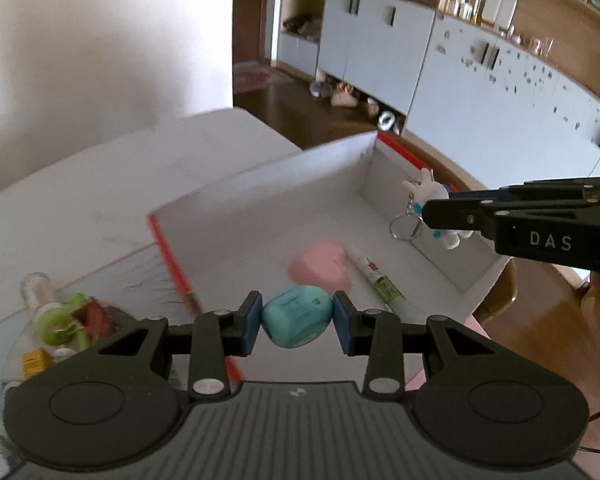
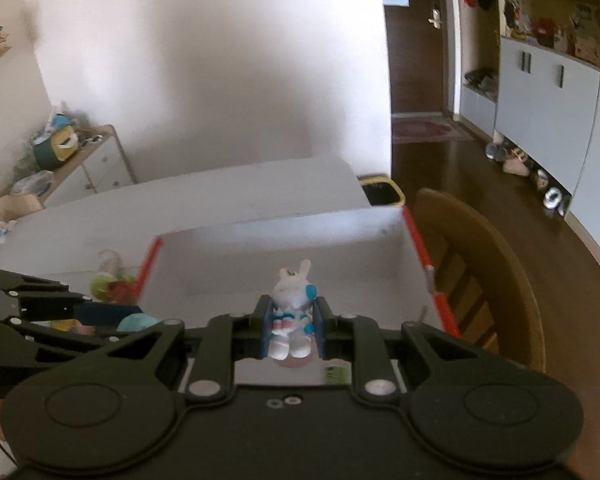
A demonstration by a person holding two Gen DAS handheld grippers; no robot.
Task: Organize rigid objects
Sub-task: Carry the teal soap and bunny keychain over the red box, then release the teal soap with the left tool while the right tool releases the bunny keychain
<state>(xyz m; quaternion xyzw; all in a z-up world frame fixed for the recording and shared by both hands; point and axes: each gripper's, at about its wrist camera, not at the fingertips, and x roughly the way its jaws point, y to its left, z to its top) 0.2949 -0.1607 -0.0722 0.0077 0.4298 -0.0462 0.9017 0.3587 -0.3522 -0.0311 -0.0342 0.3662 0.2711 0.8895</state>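
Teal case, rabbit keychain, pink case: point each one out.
Teal case point(image 1: 296, 316), left wrist view, middle of its front face.
Rabbit keychain point(image 2: 290, 312), right wrist view, the figure's belly.
Pink case point(image 1: 320, 266), left wrist view, centre of its top.

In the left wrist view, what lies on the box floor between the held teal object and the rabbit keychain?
A pink case and a slim tube lie side by side on the box floor, between the teal object and rabbit keychain.
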